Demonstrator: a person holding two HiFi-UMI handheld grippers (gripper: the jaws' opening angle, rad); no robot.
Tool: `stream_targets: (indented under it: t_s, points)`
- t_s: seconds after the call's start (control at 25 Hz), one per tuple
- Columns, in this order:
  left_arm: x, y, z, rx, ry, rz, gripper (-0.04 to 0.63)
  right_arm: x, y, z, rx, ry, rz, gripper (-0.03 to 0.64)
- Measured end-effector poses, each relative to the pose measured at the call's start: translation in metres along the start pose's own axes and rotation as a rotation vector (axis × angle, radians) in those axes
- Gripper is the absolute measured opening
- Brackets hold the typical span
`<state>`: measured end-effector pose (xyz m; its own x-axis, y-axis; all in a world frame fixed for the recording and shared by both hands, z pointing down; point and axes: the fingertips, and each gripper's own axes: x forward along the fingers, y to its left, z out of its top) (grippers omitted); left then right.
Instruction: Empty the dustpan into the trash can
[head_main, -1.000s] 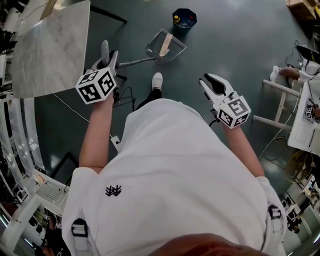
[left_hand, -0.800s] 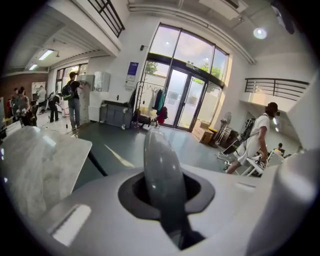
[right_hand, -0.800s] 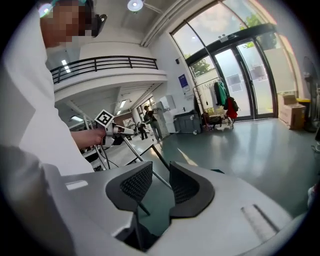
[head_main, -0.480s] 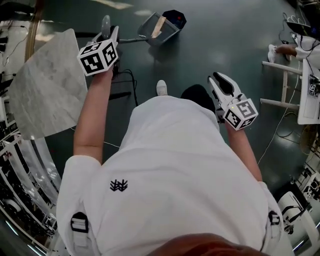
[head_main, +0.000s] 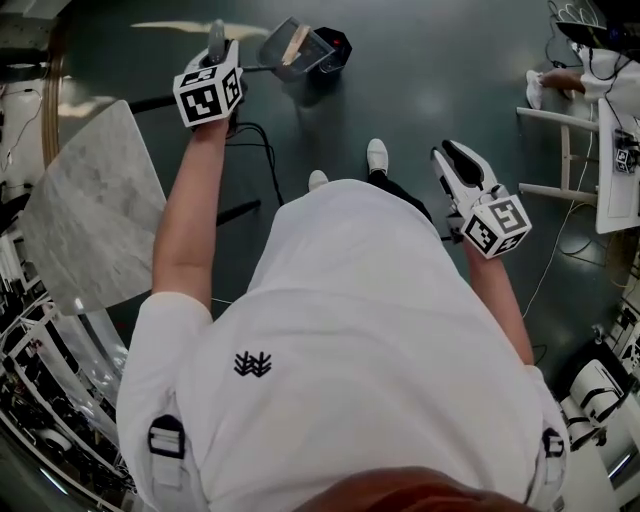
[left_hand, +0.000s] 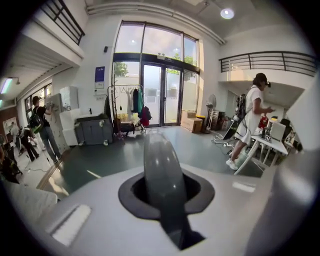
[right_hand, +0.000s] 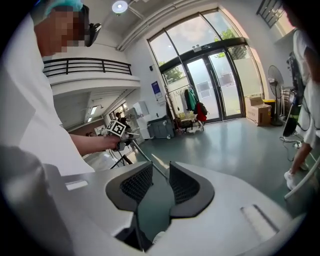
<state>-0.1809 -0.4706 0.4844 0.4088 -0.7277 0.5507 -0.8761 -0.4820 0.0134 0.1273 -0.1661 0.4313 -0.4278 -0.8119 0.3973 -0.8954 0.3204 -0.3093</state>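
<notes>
In the head view a clear grey dustpan (head_main: 293, 47) with a tan scrap inside hangs at the top, its far side against a dark trash can (head_main: 337, 46) on the floor. The pan's thin handle runs left to my left gripper (head_main: 217, 48), which is shut on the grey grip. That grip (left_hand: 162, 172) fills the left gripper view, clamped between the jaws. My right gripper (head_main: 456, 163) is held out at the right, away from the pan. Its pads (right_hand: 184, 186) stand apart with only floor between them. The right gripper view also catches the left gripper (right_hand: 120, 135) and the handle rod.
A marble tabletop (head_main: 92, 208) lies at the left, with black cables (head_main: 262, 150) on the green floor beside it. My shoes (head_main: 377, 155) are below the pan. A white table frame (head_main: 560, 150) and another person (head_main: 565, 78) are at the right.
My left gripper has carried the dustpan forward and up the frame, closing on the trash can until the pan meets it. The right gripper stays open and has hardly shifted.
</notes>
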Motion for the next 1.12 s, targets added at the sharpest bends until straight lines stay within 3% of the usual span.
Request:
stream_targets:
  t_s: [0.24,0.6,0.84,1.12]
  points:
    - [0.033,-0.048,-0.007,0.15,0.027,-0.036,0.098,-0.005,-0.03,0.012,0.015,0.0,-0.025,0.083]
    - [0.062,-0.121,0.019,0.466,0.08,-0.12,0.094,-0.014,-0.062,0.018,0.032,-0.012,-0.039,0.083]
    - [0.083,-0.159,0.021,0.713,0.093,-0.133,0.086,-0.024,-0.085,0.023,0.041,-0.027,-0.05,0.083]
    - [0.093,-0.194,0.006,1.051,0.084,-0.123,0.078,-0.03,-0.104,0.024,0.049,-0.036,-0.047,0.083]
